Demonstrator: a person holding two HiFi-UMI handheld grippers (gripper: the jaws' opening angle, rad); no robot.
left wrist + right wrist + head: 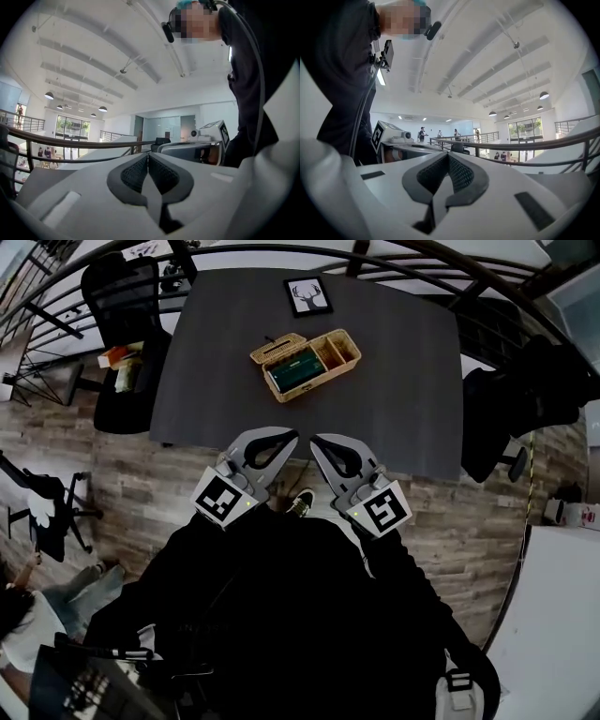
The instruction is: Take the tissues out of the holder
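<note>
A wicker holder (306,364) sits on the dark table (225,352), with a green tissue pack (294,372) lying in its larger compartment. My left gripper (292,437) and right gripper (315,441) hang side by side near the table's front edge, well short of the holder. Both are shut with nothing between the pads. In the left gripper view the left gripper (148,154) points up at the ceiling, jaws pressed together. The right gripper (448,154) in its own view is likewise tilted upward and shut. Neither gripper view shows the holder.
A framed deer picture (307,295) stands at the table's far side. A black office chair (127,343) with items on its seat is at the left, another chair (511,418) at the right. A curved railing (281,251) runs behind the table. Wood floor lies below.
</note>
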